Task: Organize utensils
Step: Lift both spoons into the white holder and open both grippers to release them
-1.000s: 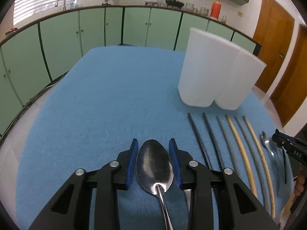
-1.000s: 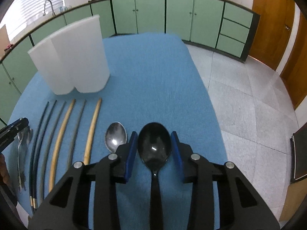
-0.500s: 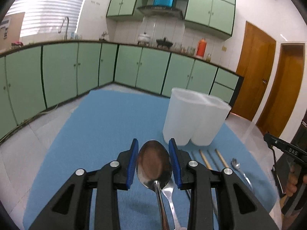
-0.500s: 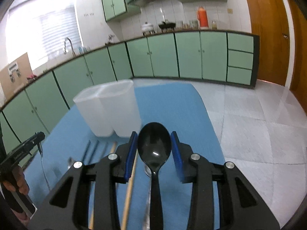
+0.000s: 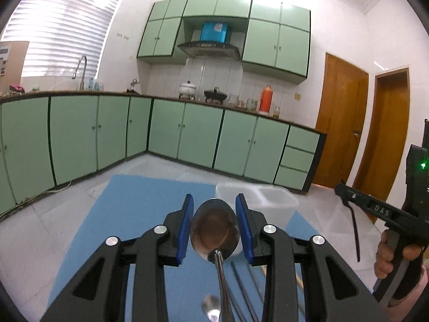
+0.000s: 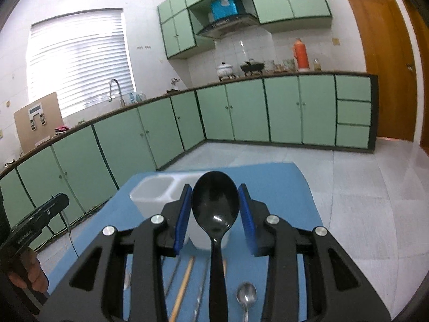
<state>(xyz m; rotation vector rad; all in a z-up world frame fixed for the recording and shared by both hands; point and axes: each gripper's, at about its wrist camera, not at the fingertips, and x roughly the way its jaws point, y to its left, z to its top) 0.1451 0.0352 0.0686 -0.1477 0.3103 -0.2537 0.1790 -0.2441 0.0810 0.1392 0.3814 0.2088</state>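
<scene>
My left gripper is shut on the bowl of a metal spoon, lifted above the blue table; the handle hangs down toward me. My right gripper is shut on the bowl of a black spoon, also lifted. A white two-compartment holder stands on the table just beyond both grippers. Below lie several chopsticks and a metal spoon; another spoon shows under the left gripper. Each gripper appears in the other's view, right gripper and left gripper, hand-held.
Green base cabinets and a counter with a pot, a pan and an orange flask run along the far walls. Grey floor tiles surround the table. Wooden doors stand at the right.
Both grippers have risen off the table with their spoons and tilted up toward level. The holder and the chopsticks have dropped low in both views; the kitchen walls now fill them.
</scene>
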